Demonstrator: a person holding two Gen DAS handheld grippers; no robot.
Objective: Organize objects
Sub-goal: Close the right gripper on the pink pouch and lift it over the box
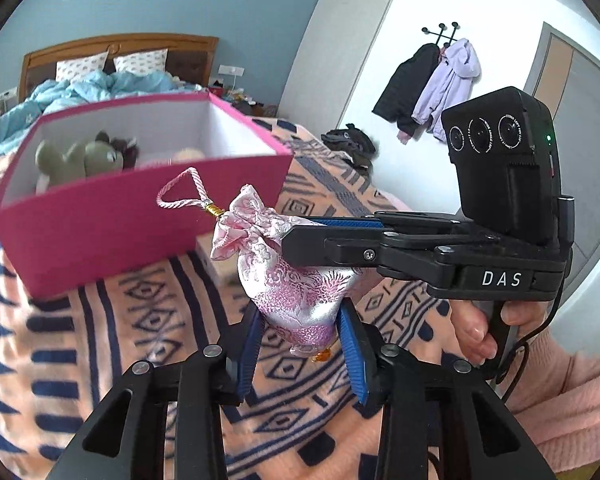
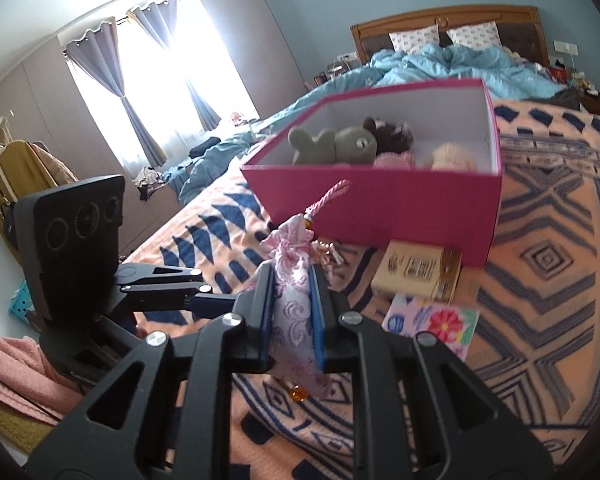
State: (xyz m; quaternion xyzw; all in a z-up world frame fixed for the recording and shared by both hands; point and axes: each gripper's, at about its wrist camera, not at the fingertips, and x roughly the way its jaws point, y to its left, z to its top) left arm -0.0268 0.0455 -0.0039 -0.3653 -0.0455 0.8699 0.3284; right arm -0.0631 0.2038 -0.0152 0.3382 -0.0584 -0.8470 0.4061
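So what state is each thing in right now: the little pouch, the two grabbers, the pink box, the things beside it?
Pink pouch: drawn shut, held off the blanket.
Right gripper: shut on the pouch.
Left gripper: pads against the pouch's lower part.
Pink box: lidless, soft toys inside.
Small brown box: closed, lying on the blanket.
Flowered card: lying flat.

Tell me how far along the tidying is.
Partly done. The pink box already holds plush toys. In hand: a silk pouch, held off the blanket by the right gripper shut on its middle, with the left gripper around its base. Left: the pouch into the box, plus a small brown box and a flowered card beside it.
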